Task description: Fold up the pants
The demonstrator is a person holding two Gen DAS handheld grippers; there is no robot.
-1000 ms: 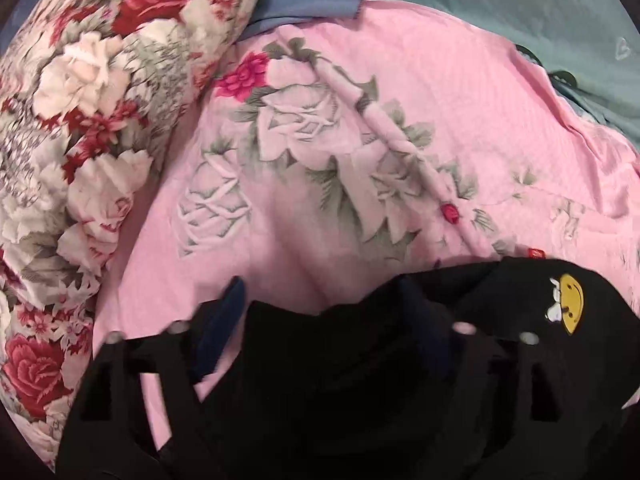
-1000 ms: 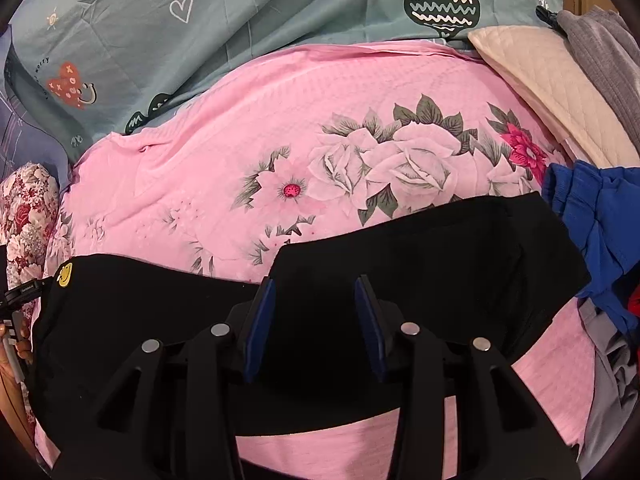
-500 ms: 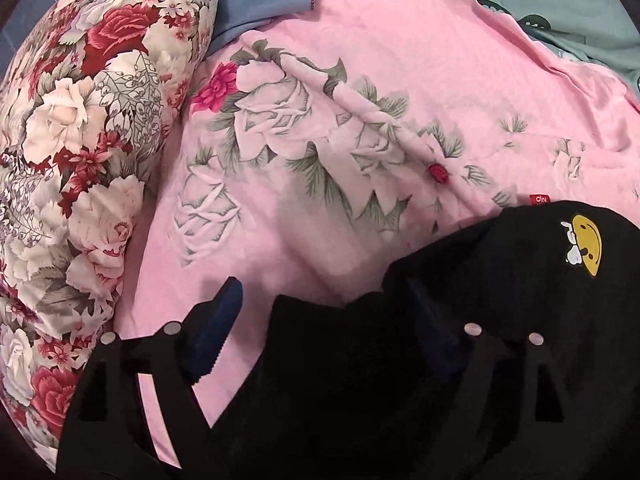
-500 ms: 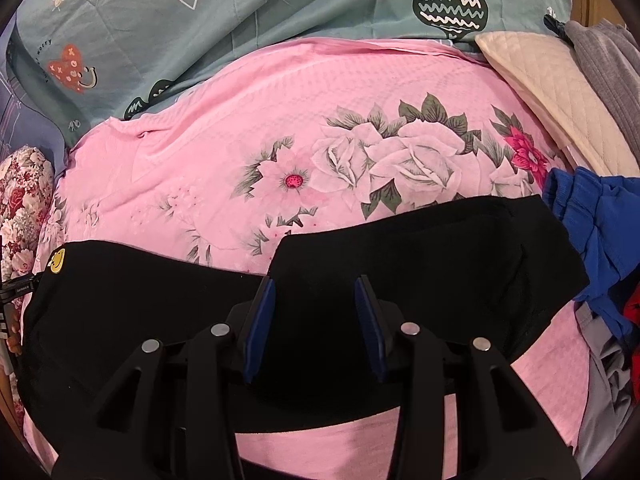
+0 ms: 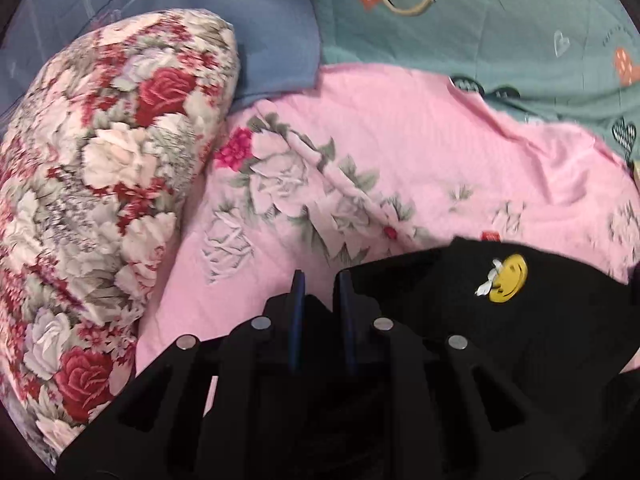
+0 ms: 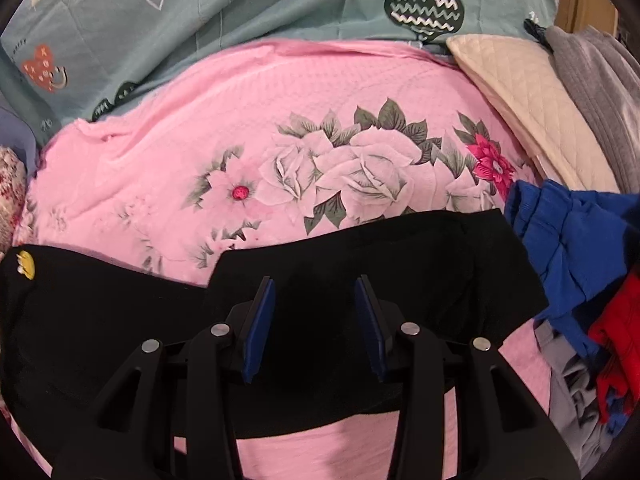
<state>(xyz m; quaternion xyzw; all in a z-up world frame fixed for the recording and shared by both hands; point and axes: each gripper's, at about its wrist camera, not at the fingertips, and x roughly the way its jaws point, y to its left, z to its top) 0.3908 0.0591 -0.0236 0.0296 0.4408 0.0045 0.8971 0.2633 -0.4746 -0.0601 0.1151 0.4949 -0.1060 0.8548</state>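
Left tongs [image 5: 320, 280] closing; right tongs [image 6: 316, 286] half-spread.

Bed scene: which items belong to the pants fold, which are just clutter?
Job:
- black pants, with smiley patch
- left tool, closing at the pants' edge
- right tool, over the pants
- pink sheet, the work surface

Lying about:
- floral pillow
- teal cover
- cream pad
- blue garment
- red garment
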